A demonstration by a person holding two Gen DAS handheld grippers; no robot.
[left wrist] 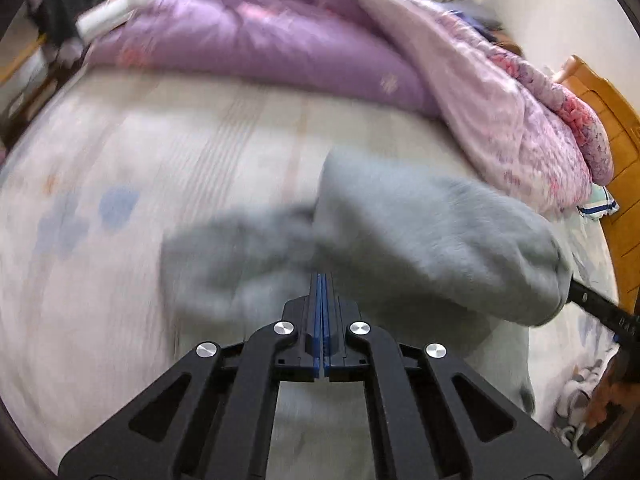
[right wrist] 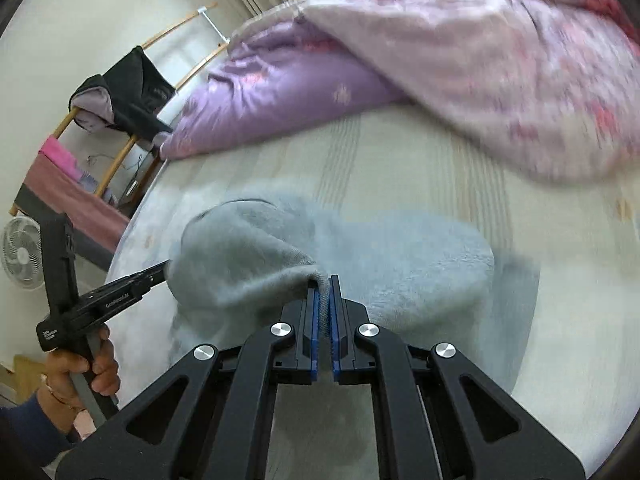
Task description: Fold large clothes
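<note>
A grey fleece garment hangs lifted above the bed, held between both grippers. My left gripper is shut, its blue pads pressed together on the garment's edge; the fabric drapes ahead and to the right. My right gripper is shut on a bunched edge of the same garment, with cloth showing between the pads. The left gripper also shows in the right wrist view, its tip buried in the cloth. The right gripper's body shows at the right of the left wrist view.
The bed sheet is pale with stripes. A purple and pink quilt is heaped along the far side. A wooden headboard stands at right. A clothes rack and a fan stand beside the bed.
</note>
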